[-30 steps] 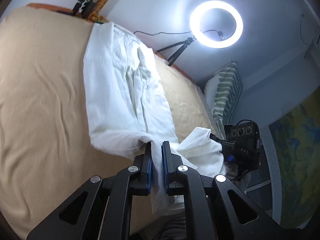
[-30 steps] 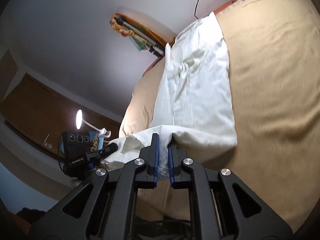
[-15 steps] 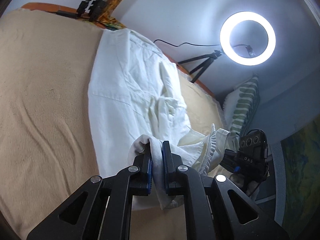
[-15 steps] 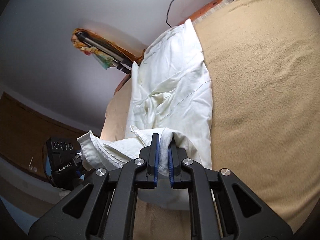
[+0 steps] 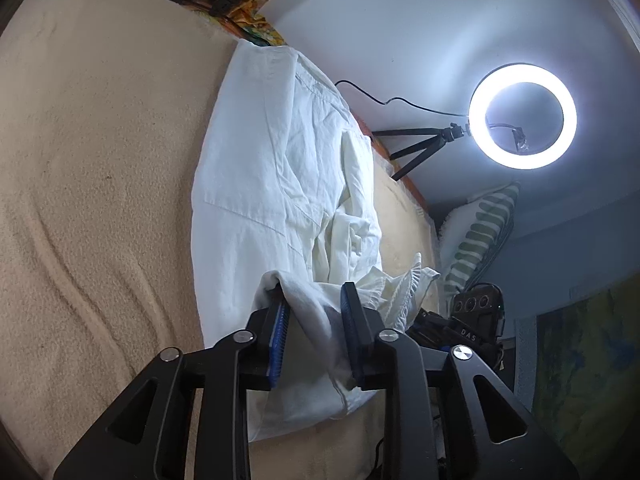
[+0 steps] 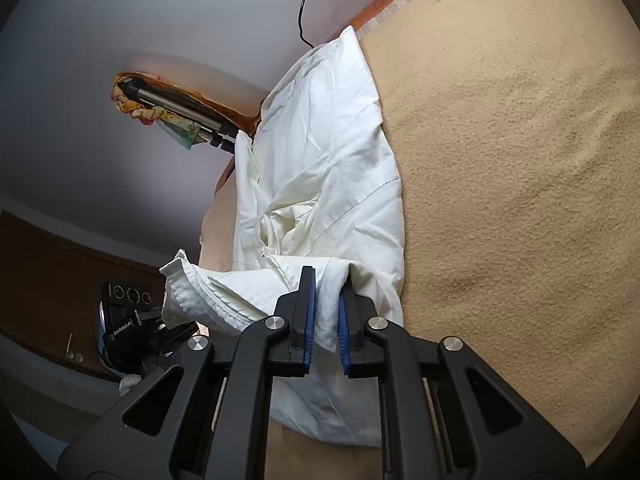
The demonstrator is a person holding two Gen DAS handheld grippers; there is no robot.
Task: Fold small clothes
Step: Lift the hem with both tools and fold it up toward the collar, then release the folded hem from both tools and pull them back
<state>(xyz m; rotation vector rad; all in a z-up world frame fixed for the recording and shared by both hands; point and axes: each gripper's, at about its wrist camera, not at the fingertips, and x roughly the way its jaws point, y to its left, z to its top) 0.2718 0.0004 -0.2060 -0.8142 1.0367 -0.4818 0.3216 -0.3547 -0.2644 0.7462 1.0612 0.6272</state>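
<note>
folding a white garment [image 5: 280, 184] on the tan blanket [image 5: 88, 168]
left gripper [image 5: 314, 320] jaws have just been opening, cloth loose between them; right gripper [image 6: 325, 312] is clamped on the folded-over hem.

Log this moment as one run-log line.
task: fold small clothes | left tongs: just opening, white cotton garment loose between pads | right tongs: shut on garment | surface: beige blanket

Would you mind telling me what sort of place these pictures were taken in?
Most likely a bedroom at home: a tan bedspread covers a wide bed, a leaf-patterned pillow leans at its edge, and a ring light stands beside it.
</note>
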